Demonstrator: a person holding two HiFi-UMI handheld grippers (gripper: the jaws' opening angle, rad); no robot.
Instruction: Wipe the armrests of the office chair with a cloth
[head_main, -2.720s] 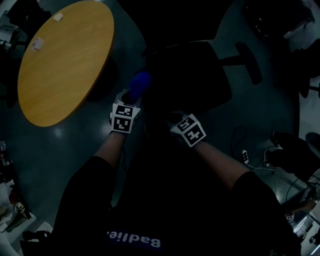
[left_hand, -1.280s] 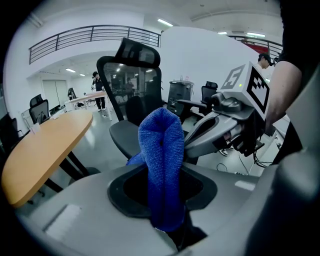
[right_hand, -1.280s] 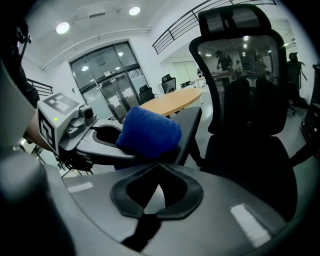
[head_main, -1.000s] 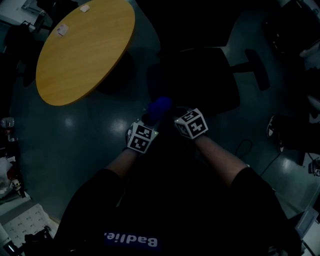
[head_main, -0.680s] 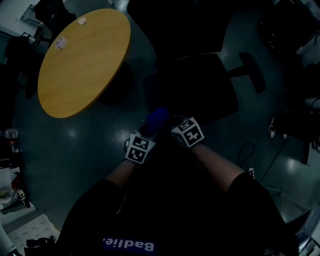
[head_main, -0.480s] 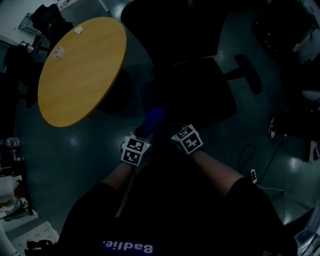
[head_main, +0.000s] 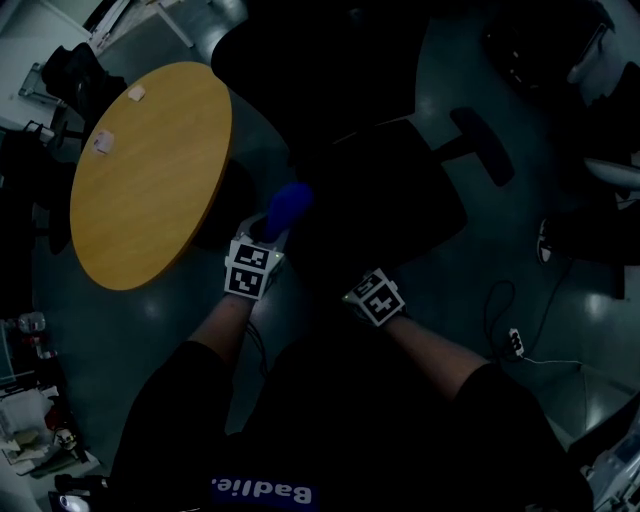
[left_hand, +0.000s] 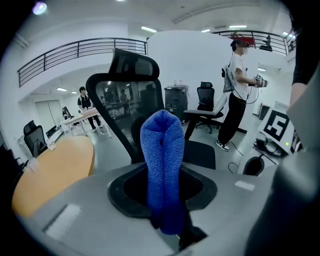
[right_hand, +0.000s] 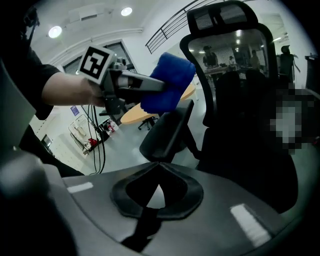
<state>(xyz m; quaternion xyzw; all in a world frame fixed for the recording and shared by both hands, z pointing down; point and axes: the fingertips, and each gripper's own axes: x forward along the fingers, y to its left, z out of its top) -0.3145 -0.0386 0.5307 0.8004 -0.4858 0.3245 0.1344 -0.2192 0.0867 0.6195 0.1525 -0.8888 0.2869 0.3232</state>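
Left gripper (head_main: 268, 235) clamps a blue cloth (left_hand: 161, 150) beside the black office chair (right_hand: 240, 100). Right gripper (right_hand: 159, 162) is closed and empty. A round wooden table (head_main: 150, 170) stands on the glossy grey floor (head_main: 150, 330).

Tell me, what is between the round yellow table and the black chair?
In the head view, the blue cloth, pinched in the left gripper, sits between the table and the chair.

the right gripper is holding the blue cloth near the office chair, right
Not quite: the left gripper holds the blue cloth near the office chair, as the left gripper view shows. The right gripper is shut and empty.
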